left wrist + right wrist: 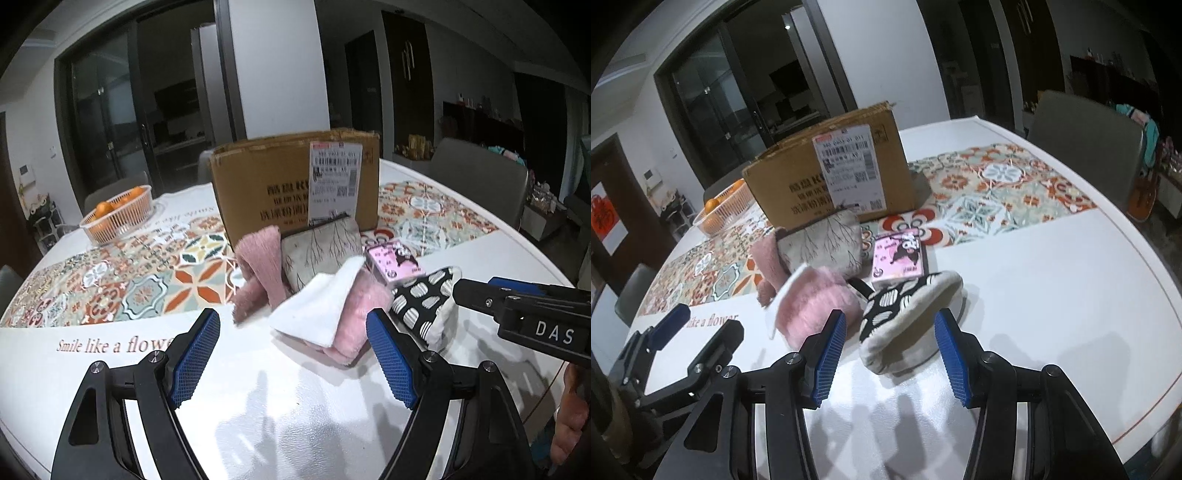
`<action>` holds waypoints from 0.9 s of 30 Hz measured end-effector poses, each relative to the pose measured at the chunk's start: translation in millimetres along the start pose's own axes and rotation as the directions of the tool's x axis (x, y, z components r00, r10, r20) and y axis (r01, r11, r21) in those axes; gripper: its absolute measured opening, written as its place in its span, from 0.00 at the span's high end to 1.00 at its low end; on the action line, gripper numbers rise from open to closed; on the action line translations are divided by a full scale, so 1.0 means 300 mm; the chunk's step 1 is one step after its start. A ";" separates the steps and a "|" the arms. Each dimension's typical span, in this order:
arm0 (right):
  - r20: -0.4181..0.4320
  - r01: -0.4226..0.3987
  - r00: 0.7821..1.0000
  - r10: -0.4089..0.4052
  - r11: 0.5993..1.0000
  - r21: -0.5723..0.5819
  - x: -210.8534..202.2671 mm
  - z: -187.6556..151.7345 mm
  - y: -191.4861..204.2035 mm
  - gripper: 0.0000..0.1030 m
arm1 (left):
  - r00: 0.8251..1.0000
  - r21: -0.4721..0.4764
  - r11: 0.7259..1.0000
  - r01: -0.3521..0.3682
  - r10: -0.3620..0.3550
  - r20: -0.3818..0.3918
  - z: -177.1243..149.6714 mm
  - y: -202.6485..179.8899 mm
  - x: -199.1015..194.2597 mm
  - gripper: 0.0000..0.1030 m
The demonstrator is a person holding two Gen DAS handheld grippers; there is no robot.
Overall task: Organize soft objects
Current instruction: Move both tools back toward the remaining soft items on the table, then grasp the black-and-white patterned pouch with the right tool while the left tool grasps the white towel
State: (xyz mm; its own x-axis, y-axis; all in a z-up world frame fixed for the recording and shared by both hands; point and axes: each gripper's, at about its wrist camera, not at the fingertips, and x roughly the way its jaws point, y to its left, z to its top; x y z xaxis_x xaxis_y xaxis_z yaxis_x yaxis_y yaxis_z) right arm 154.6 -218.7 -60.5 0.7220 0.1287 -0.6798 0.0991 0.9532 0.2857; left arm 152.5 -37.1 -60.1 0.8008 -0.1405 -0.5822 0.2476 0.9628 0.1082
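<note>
Left gripper & right gripper: jaws wide apart.

Setting: home dining area, night lighting. Round white table with patterned tile-print cloth lies ahead of both tongs. Basket of oranges far left of the left tongs. Grey dining chair beyond the right tongs, far side. Dark glass sliding doors behind; cluttered shelving back right.

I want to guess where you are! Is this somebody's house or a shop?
Most likely a home dining room: a round table with a patterned cloth, a basket of oranges, dining chairs around it, and a glass sliding door behind.
</note>
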 end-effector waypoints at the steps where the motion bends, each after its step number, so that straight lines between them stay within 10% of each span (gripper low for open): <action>1: -0.005 -0.001 1.000 0.001 1.000 0.002 0.006 -0.001 -0.001 0.50 | 1.000 0.001 1.000 0.003 -0.003 -0.008 -0.004 0.001 0.010 0.21; 27: -0.100 -0.065 0.993 0.070 0.996 0.055 0.164 -0.008 -0.023 0.64 | 0.993 0.004 0.998 0.063 -0.063 -0.098 0.003 -0.001 0.178 0.46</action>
State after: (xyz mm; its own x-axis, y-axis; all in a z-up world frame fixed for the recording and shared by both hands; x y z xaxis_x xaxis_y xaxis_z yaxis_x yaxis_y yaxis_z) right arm 187.7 -218.2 -97.6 0.6552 0.2222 -0.7220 0.0895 0.9262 0.3663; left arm 195.5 -45.2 -90.5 0.7265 -0.1773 -0.6639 0.3000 0.9510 0.0744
